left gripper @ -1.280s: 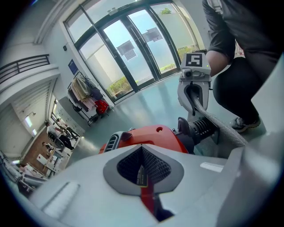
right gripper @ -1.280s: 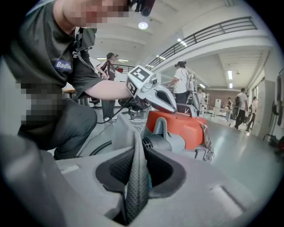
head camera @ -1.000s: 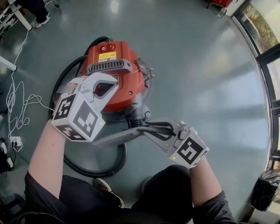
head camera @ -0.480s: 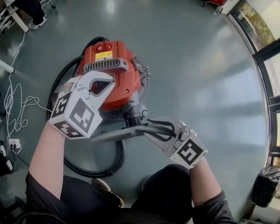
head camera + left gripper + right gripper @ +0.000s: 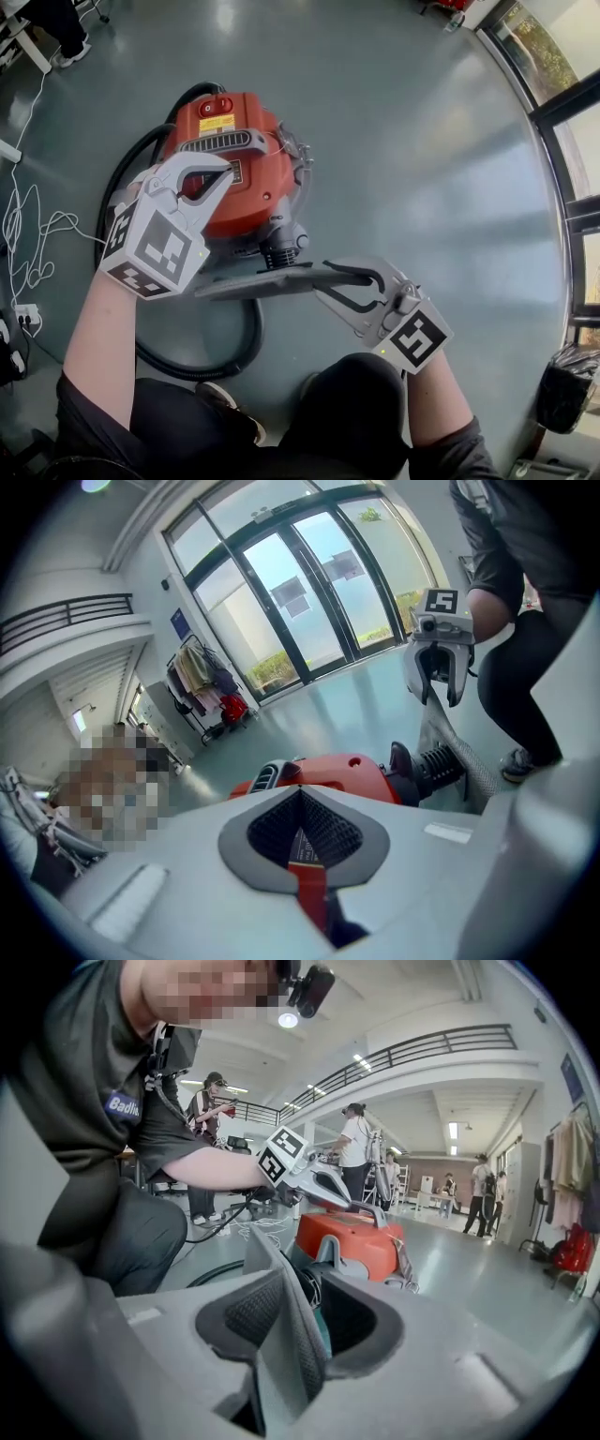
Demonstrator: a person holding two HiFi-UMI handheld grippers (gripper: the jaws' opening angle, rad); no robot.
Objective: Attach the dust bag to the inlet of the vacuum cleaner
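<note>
A red vacuum cleaner (image 5: 267, 187) stands on the grey floor, its black ribbed inlet (image 5: 279, 248) facing me. The flat grey dust bag (image 5: 262, 281) hangs level in front of the inlet, between my two grippers. My left gripper (image 5: 225, 173) hovers over the vacuum's top with its jaws shut; only the vacuum's red shows through the slit. My right gripper (image 5: 325, 279) is open at the bag's right end. In the right gripper view the bag's edge (image 5: 291, 1335) stands in the gap, leaning on one pad and apart from the other. The bag's left end is hidden under the left gripper's cube.
The vacuum's black hose (image 5: 187, 361) loops over the floor round my left knee. White cables (image 5: 28, 225) and a power strip (image 5: 23, 309) lie at the left. A dark bag (image 5: 562, 403) sits at the lower right. Several people (image 5: 356, 1147) stand far behind the vacuum.
The right gripper's jaws have spread wider and it has drawn back a little toward me along the bag. The left gripper has stayed over the vacuum.
</note>
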